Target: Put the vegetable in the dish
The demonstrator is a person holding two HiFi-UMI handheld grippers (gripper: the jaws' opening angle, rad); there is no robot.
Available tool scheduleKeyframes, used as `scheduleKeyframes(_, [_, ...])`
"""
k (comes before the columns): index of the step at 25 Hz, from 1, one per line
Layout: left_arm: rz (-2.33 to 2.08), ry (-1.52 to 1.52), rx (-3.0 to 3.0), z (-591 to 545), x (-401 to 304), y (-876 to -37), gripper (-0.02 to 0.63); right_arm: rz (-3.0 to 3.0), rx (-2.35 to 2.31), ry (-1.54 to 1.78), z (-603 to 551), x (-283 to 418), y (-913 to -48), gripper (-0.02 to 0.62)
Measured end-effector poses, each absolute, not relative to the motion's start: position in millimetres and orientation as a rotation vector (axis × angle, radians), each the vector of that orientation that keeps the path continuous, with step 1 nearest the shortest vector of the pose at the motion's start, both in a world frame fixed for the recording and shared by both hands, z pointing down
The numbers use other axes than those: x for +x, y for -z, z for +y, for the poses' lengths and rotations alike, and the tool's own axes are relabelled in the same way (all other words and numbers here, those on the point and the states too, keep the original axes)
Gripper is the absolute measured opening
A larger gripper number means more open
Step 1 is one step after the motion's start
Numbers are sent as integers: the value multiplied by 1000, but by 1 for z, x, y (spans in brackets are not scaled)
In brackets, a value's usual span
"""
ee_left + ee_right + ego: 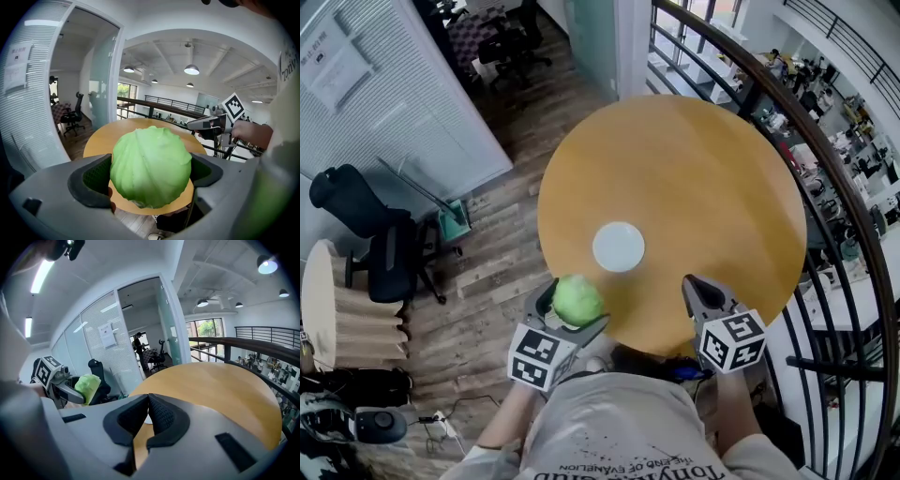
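Round wooden table (pixel 694 178) on plank floor (pixel 487 272). At its near edge the left gripper (pixel 574 305) clamps a green cabbage (pixel 577 298) at the rim, short of the white dish (pixel 618 247) at centre. The right gripper (pixel 696 281), jaws pressed together, holds nothing. Beyond: chair (pixel 347 199) at left, curved railing (pixel 243 344) at right, blinds (pixel 384 94) behind.

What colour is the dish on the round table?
White. The dish shows best in the head view, plain against the tan table.
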State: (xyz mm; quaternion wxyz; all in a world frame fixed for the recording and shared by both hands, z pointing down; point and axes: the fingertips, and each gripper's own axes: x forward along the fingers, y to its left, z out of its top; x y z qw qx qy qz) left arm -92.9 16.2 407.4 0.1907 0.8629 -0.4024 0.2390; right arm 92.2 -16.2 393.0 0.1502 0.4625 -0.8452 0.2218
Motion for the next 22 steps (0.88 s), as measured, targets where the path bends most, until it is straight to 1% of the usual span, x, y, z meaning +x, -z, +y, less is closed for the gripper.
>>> scheduleKeyframes(6, [-1190,-695,2388,-8,-78,-411,491,-2451,1286,-667,-38,111,-400,25])
scheduleKeyframes(14, [-1199,-709,2371,-25,-67,-411,491,-2433,1250,-709,-50,119,-410,25])
scheduleKeyframes(22, [-1171,-746,2390,-38,-79,-419,491,-2426,1261,-722,-59,100,-415,25])
